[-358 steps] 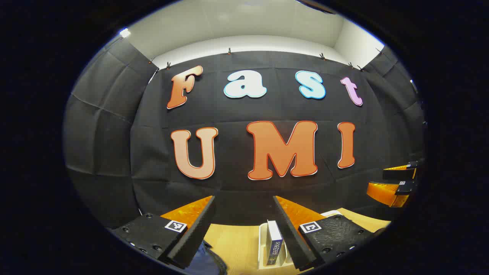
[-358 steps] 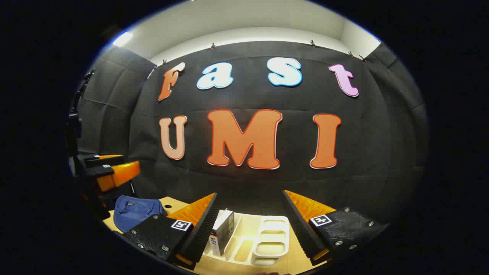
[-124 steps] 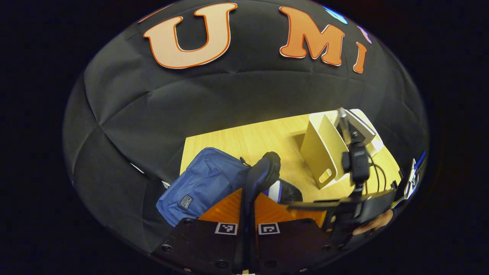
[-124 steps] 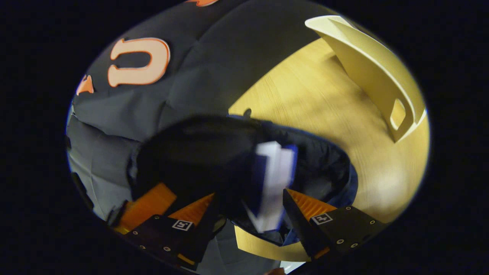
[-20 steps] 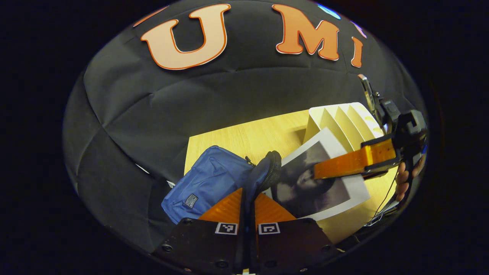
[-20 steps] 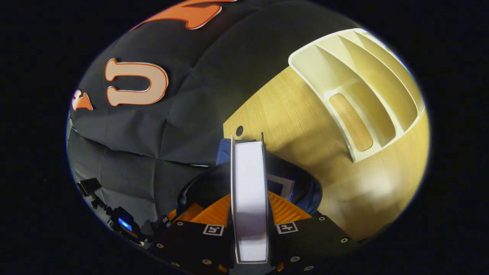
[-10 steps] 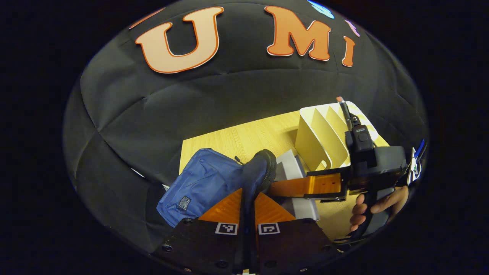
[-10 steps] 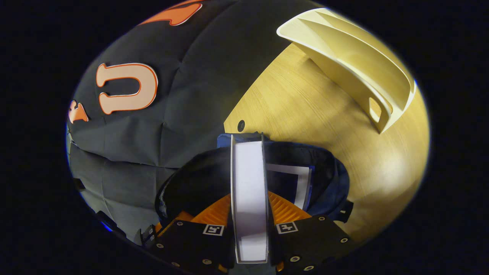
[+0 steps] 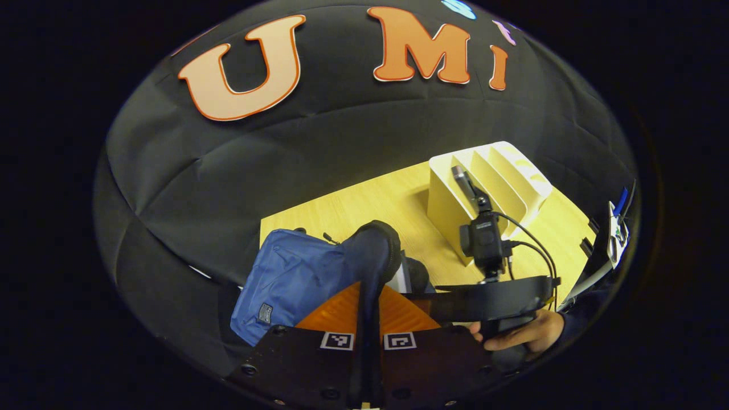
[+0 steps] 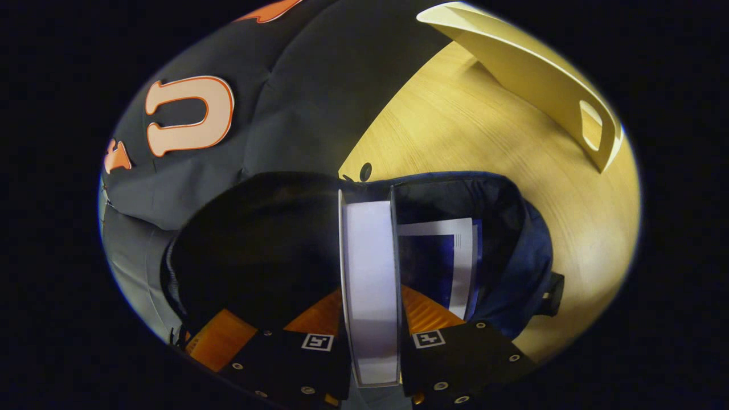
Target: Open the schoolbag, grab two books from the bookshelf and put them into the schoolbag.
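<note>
The blue schoolbag (image 9: 290,276) lies on the wooden table (image 9: 364,205). My left gripper (image 9: 367,287) is shut on its dark opened flap (image 9: 373,250) and holds it up. My right gripper (image 10: 371,291) is shut on a book (image 10: 370,267) seen by its white page edges, standing in the bag's dark mouth (image 10: 262,245). A second book (image 10: 441,259), blue with a white border, lies inside the bag to its right. In the left gripper view the right gripper (image 9: 455,299) reaches into the bag, held by a hand (image 9: 521,336).
The cream bookshelf (image 9: 484,179) with its slots stands on the table to the right of the bag, also seen as the bookshelf (image 10: 541,74) at the top right. A small round hole (image 10: 365,170) sits in the table near its far edge.
My right gripper has carried its book from above the table down into the bag's mouth. The left gripper has kept hold of the flap.
</note>
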### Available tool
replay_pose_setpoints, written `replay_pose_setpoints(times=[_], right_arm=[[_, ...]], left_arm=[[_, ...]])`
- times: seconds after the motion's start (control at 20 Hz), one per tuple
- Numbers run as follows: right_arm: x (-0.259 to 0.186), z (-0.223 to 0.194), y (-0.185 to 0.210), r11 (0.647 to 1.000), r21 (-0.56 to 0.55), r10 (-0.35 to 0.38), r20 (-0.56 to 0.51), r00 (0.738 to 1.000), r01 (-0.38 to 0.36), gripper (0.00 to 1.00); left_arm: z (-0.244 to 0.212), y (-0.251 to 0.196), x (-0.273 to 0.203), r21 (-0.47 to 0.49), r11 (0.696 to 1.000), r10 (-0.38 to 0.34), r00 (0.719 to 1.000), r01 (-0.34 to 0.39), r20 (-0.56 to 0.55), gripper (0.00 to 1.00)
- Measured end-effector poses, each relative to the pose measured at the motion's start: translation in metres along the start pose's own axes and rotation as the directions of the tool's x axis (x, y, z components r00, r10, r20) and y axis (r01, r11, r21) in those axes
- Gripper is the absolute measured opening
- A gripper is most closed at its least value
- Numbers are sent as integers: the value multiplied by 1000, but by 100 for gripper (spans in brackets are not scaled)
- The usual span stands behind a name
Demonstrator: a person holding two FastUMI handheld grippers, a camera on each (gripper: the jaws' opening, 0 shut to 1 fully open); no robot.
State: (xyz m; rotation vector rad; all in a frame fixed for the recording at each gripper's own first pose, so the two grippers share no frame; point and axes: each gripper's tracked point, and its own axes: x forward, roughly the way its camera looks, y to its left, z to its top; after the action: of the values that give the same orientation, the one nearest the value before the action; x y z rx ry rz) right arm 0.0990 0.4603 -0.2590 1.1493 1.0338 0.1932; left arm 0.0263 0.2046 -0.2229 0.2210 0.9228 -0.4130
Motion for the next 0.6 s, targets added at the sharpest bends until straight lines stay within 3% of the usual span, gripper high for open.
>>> replay_pose_setpoints(times=[0.2,0.25,0.3,0.5,0.6], right_arm=[[20,-1,4,1000,12,28,-1,1000,-28,36],[24,0,4,999,16,33,0,999,-33,25],[27,-2,4,999,26,33,-14,999,-32,36],[25,-14,-17,993,57,-92,-112,989,99,37],[24,-12,-26,991,9,-129,-114,985,131,77]], left_arm=[[6,7,-2,21,1000,8,1000,-8,16,4],[5,9,-1,20,1000,9,1000,-10,16,5],[5,10,-1,18,1000,8,1000,-8,15,5],[0,24,1,-23,999,27,1000,-27,13,5],[1,28,1,-34,999,38,999,-38,14,0]])
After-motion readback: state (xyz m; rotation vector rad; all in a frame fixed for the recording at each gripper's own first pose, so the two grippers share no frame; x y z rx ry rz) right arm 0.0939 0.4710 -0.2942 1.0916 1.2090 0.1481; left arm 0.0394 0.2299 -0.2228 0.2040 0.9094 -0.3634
